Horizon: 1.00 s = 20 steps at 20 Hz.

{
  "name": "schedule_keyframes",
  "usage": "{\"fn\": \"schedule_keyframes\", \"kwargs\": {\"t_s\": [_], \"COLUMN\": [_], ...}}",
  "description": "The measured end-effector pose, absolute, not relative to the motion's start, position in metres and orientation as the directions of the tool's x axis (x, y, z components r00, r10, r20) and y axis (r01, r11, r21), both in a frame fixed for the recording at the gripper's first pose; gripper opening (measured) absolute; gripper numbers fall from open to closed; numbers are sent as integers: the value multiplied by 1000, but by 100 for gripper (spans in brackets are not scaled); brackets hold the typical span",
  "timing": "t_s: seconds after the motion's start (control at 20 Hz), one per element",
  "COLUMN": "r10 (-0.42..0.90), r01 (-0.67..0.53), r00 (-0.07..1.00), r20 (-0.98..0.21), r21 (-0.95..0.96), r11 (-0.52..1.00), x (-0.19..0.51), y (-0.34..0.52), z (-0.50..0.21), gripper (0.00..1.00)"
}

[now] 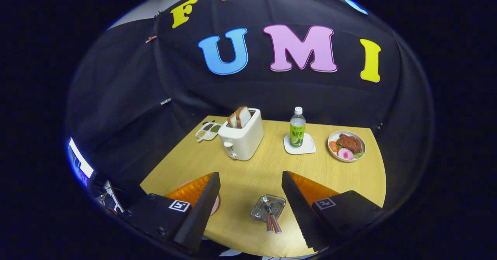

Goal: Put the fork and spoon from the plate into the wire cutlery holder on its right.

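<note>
My gripper point(250, 174) hangs well above the wooden table point(248, 170), open, with nothing between its fingers. Below and between the fingers stands the wire cutlery holder point(267, 206). Two striped handles point(273, 224) stick out of it side by side, leaning toward me. Whether they are the fork and the spoon I cannot tell, as their heads are hidden inside the holder. To the holder's left a sliver of the pink plate point(216, 204) shows beside the left finger, which hides most of it.
Beyond the fingers stand a white toaster point(240, 137) with bread slices, a bottle point(297, 128) on a white coaster, a plate of food point(346, 146) at the far right, and a small condiment tray point(207, 131) at the far left. The table's front edge runs just below the holder.
</note>
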<state>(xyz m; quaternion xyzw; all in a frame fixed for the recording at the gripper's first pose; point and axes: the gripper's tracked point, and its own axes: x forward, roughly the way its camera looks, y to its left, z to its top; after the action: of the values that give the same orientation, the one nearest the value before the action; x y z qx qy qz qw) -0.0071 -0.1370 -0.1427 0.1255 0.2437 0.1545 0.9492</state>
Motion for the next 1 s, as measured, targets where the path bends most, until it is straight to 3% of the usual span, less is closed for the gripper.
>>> {"fn": "schedule_keyframes", "kwargs": {"t_s": [0.3, 1.0], "r10": [314, 408], "r01": [-228, -346], "r00": [914, 892], "r20": [-258, -194], "r21": [316, 288], "r11": [921, 893], "x": [-21, -25], "y": [-164, -161], "z": [-114, -115], "gripper": [99, 99]}}
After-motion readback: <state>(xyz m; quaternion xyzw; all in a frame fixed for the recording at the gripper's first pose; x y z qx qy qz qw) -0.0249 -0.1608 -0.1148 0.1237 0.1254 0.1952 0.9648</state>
